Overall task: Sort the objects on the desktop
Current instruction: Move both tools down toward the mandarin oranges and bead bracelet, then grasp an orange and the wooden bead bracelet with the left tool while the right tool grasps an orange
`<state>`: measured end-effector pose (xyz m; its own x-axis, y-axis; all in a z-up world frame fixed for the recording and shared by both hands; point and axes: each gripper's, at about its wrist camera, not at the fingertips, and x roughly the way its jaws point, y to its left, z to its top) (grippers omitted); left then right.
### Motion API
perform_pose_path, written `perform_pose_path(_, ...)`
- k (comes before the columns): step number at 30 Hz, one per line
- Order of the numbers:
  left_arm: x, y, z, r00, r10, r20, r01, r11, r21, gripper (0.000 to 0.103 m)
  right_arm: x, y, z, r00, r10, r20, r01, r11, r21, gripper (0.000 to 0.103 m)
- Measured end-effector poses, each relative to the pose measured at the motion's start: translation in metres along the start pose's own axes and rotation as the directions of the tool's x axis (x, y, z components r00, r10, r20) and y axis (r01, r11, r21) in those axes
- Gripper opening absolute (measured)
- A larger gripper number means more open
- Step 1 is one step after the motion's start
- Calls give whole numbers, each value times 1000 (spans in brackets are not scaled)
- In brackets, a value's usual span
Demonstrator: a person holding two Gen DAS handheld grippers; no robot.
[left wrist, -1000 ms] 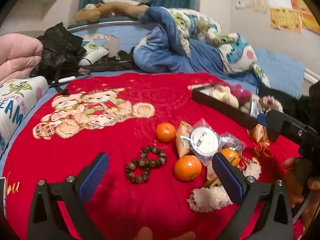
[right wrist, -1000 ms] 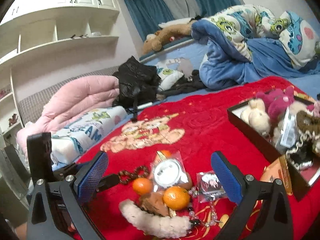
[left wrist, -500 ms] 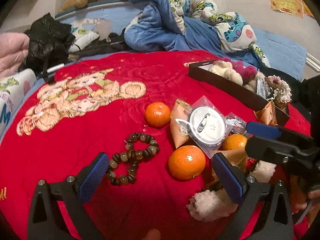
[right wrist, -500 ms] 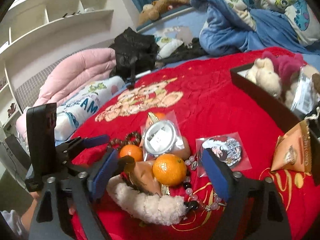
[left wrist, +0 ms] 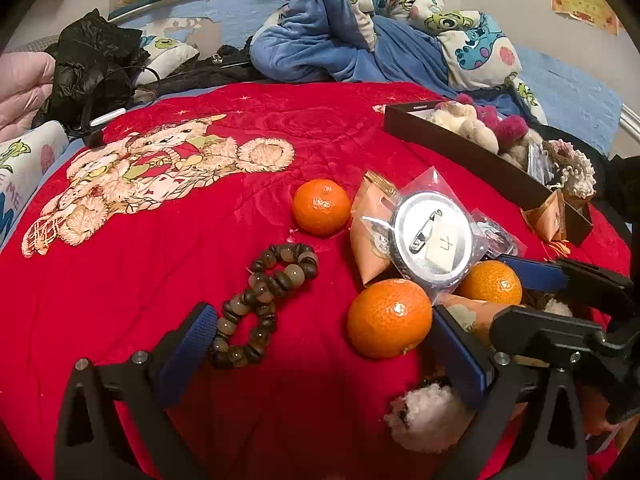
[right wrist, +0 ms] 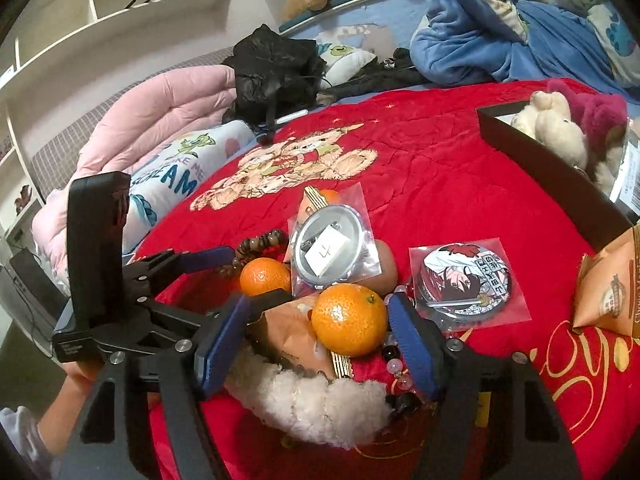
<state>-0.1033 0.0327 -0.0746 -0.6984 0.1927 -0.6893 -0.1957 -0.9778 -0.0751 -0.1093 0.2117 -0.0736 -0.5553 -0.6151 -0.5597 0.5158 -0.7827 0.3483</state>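
Right gripper [right wrist: 320, 332]: blue-padded jaws closing around a round orange tangerine [right wrist: 349, 320], pads not yet touching; left gripper [left wrist: 320, 344]: jaws spread wide, empty, over a brown wooden bead bracelet [left wrist: 264, 300] on the red quilted bedspread [left wrist: 160, 280]; black open box [left wrist: 472, 160] of plush toys beyond.

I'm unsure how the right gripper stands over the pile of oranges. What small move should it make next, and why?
Probably finish closing, then lift. The right gripper has its jaws closing around the near orange, neither pad touching yet. The orange lies on a snack packet beside a fluffy band, so lift straight up.
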Motion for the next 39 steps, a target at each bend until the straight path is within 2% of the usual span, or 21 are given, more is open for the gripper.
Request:
perform_pose_path(3, 1, 1, 0, 1000, -9, -4, 9, 1000, -4, 103, 0, -5, -1, 1000, 19, -3, -19, 1000, 24, 68)
perform_pose_path(6, -1, 0, -1, 1000, -12, 7, 12, 1000, 1, 98, 0, -10, -1, 999, 42, -4, -42, 998, 51, 67)
perform_pose_path(8, -4, -3, -2, 1000, 3, 20, -3, 1000, 13, 89, 0, -13, -1, 998, 56, -8, -56, 996, 69, 66)
perform_pose_path(11, -7, -7, -3, 999, 9, 35, -10, 999, 32, 72, -3, -18, -2, 997, 75, 6, -75, 992, 101, 61)
perform_pose_path(12, -8, -8, -4, 999, 2, 39, -3, 999, 39, 63, -5, -20, -3, 996, 85, 9, -85, 990, 115, 58)
perform_pose_path(13, -8, -8, -4, 999, 1, 42, -2, 999, 42, 60, -6, -24, -4, 995, 94, 15, -95, 987, 133, 52)
perform_pose_path(15, -11, -9, -4, 999, -1, 52, -2, 999, 45, 48, -9, -32, -6, 993, 112, 29, -115, 978, 172, 49)
perform_pose_path(18, -14, -6, -6, 998, -14, 63, 12, 999, 37, 48, -11, -33, -6, 993, 116, 34, -120, 975, 187, 48)
perform_pose_path(23, -21, -6, -10, 996, 6, 84, -8, 1000, 28, 48, -6, -24, -6, 996, 84, 4, -84, 986, 142, 58)
perform_pose_path(27, -32, -7, -14, 991, 17, 132, -21, 999, 28, 48, -2, -20, -6, 999, 52, -14, -50, 992, 118, 62)
perform_pose_path(28, -36, -7, -16, 989, 16, 146, -20, 999, 26, 48, -1, -19, -7, 999, 46, -19, -44, 993, 112, 67)
perform_pose_path(32, -51, -2, -23, 980, 5, 200, -4, 1000, -8, 48, 9, -9, -7, 998, 6, -70, -2, 998, 62, 73)
perform_pose_path(35, -58, 10, -27, 975, -19, 222, 35, 997, -67, 48, 11, 1, -8, 996, -52, -69, 53, 999, 9, 71)
perform_pose_path(37, -61, 15, -29, 973, -28, 230, 52, 993, -102, 48, 9, 3, -9, 997, -59, -57, 59, 998, -6, 57)
perform_pose_path(39, -62, 22, -31, 971, -34, 238, 67, 989, -133, 48, 6, 6, -10, 998, -54, -41, 53, 998, -25, 50)
